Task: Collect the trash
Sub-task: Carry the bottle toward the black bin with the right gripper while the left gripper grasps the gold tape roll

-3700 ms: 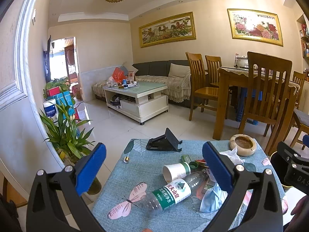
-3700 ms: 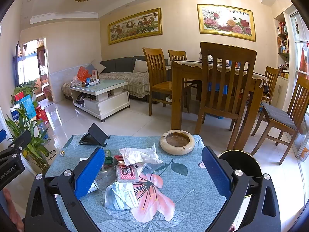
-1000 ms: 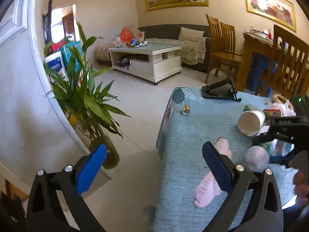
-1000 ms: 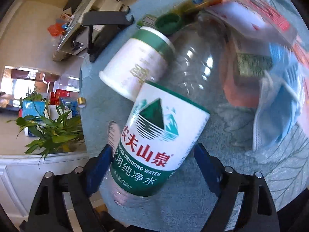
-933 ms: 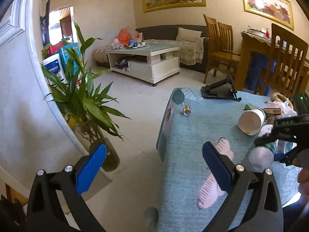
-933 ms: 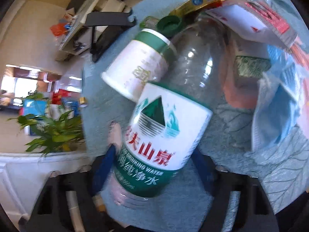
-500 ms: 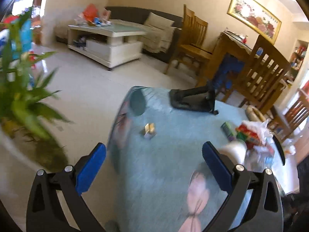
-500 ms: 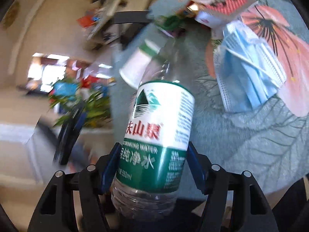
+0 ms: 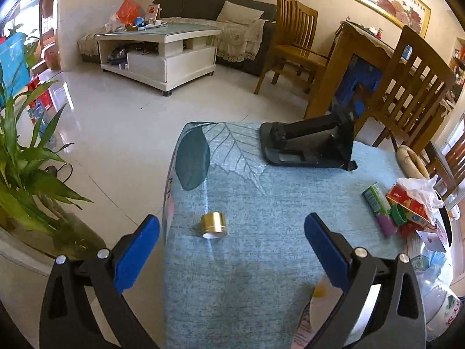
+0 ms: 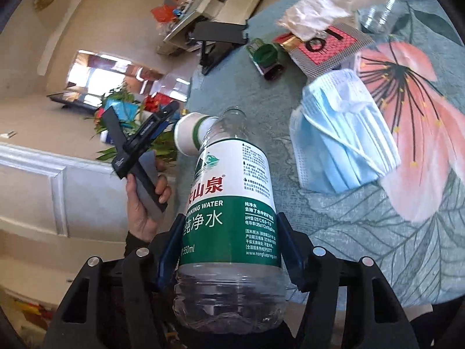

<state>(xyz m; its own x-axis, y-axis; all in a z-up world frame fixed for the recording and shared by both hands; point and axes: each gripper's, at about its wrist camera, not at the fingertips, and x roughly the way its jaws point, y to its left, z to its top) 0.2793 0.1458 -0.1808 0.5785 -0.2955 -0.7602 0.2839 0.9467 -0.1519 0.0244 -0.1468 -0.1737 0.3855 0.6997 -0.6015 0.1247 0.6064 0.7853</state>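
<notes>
An empty clear water bottle (image 10: 232, 203) with a green-and-white label is held off the table, neck pointing away. My right gripper (image 10: 231, 224) is closing on its lower body, both blue pads pressing the label. Behind its neck lies a white paper cup (image 10: 189, 136). On the blue floral tablecloth (image 10: 407, 247) lie blue face masks (image 10: 343, 133), a red card (image 10: 325, 46), a crumpled tissue (image 10: 319, 8) and a green cap (image 10: 266, 53). My left gripper (image 9: 231, 229) hangs open above the cloth (image 9: 261, 276), with a small gold cap (image 9: 213, 226) just ahead between its fingers.
A black phone stand (image 9: 308, 145) stands at the table's far side. Wrappers and a green box (image 9: 375, 197) are piled at the right edge beside an ashtray (image 9: 412, 160). A potted plant (image 9: 26, 160) stands left of the table. A hand (image 10: 142, 203) holds the left gripper.
The right gripper's pads have come in onto the bottle and lifted it off the cloth, tilting it upright. The left gripper swung from the floor and plant to over the table.
</notes>
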